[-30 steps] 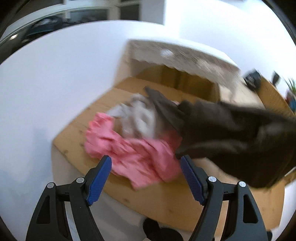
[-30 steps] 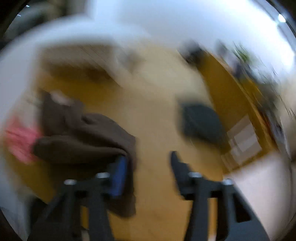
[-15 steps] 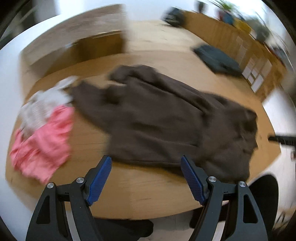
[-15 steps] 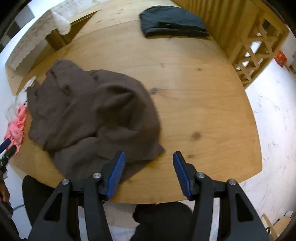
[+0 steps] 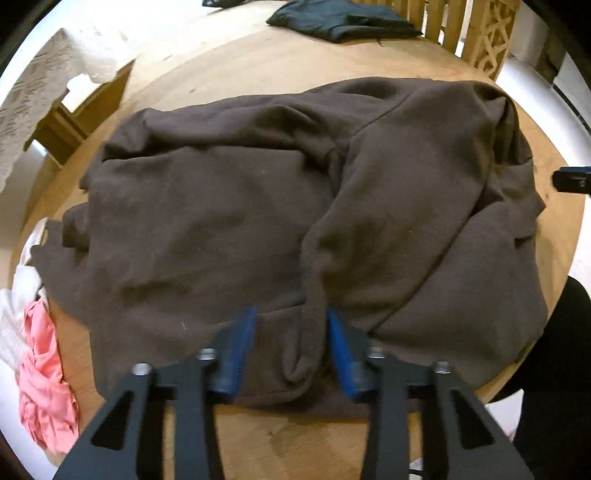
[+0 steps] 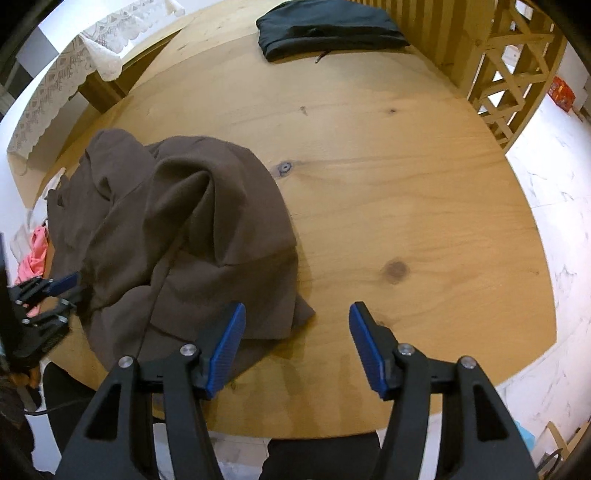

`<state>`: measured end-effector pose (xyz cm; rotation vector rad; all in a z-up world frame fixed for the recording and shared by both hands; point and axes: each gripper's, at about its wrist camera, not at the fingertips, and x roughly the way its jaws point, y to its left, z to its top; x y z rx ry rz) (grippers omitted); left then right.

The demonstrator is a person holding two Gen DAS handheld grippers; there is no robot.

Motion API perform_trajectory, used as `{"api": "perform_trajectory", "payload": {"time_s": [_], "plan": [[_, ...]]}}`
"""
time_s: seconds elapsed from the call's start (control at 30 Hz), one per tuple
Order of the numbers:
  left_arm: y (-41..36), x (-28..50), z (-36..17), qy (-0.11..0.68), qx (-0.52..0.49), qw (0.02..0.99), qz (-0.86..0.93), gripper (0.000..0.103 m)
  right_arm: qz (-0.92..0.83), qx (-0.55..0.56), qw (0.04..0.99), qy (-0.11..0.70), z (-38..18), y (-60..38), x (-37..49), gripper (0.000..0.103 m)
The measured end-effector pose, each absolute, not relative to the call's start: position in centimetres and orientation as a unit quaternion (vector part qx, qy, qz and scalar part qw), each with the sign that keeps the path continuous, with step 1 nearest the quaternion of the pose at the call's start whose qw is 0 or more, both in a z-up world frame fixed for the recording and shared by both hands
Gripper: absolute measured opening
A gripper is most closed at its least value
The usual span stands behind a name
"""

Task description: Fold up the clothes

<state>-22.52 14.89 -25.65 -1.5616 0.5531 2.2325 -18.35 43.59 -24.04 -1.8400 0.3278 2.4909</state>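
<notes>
The left gripper (image 5: pixel 291 343) is low over the near hem of the brown sweatshirt (image 5: pixel 229 206), and its blue jaws are closing on a raised ridge of that fabric, which stands up between the pads. A sliver of gap shows on either side of the ridge, so the pinch looks not quite made (the pads are motion-blurred, so whether they touch the cloth is hard to call). The right gripper (image 6: pixel 295 339) hangs with its jaws parted and widening. Its left pad sits over the sweatshirt's lower right corner, its right pad over bare wood, and nothing is pressed between them.

The sweatshirt lies rumpled across the near-left part of the round wooden table (image 6: pixel 406 192), with one half heaped over the other and a sleeve fold running toward the near edge. Just beyond its left edge are a pink garment (image 5: pixel 44 387) and some white cloth (image 5: pixel 14 295). At the far side rests a dark folded garment (image 6: pixel 325 26), well apart from the rest.

The step in hand seems to be taking hold of the hem to spread the sweatshirt flat before any fold. Next, the left pinch needs to seat fully on the ridge, the right needs to come onto the corner beneath it, and then both should draw apart.
</notes>
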Motion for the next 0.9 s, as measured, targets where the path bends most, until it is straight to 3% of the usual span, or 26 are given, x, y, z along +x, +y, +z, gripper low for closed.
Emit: {"api": "perform_trajectory", "payload": {"time_s": [0.03,0.07,0.5,0.6,0.63,0.73,0.77,0.9], "plan": [[14.8,-22.5,-25.2,0.193,-0.549,0.185,0.792,0.008,0.799,-0.592,0.013,0.104,-24.4,43.5,-18.5,0.058],[14.6,-22.6,-24.3,0.185,-0.547,0.188,0.795,0.006,0.797,-0.594,0.015,0.108,-24.5,43.5,-18.6,0.058],[6.7,-25.3,-7.9,0.126,-0.43,0.131,0.885,0.002,0.801,-0.577,0.018,0.159,-23.6,44.4,-20.9,0.058],[5.2,-25.0,-7.3,0.156,-0.438,0.13,0.875,0.003,0.807,-0.574,0.001,0.14,-23.2,43.5,-21.8,0.059],[5.3,-24.8,-7.9,0.165,-0.445,0.138,0.869,0.007,0.809,-0.573,-0.004,0.133,-23.2,43.2,-22.1,0.061],[6.3,-24.2,-10.2,0.185,-0.467,0.168,0.848,0.043,0.806,-0.58,-0.027,0.118,-23.5,42.5,-22.7,0.063],[7.0,-23.9,-11.3,0.188,-0.471,0.181,0.842,0.051,0.804,-0.582,-0.035,0.113,-23.6,42.3,-22.8,0.063],[10.4,-23.1,-15.8,0.202,-0.484,0.216,0.824,0.058,0.803,-0.589,-0.035,0.077,-24.4,42.0,-22.7,0.066]]}}
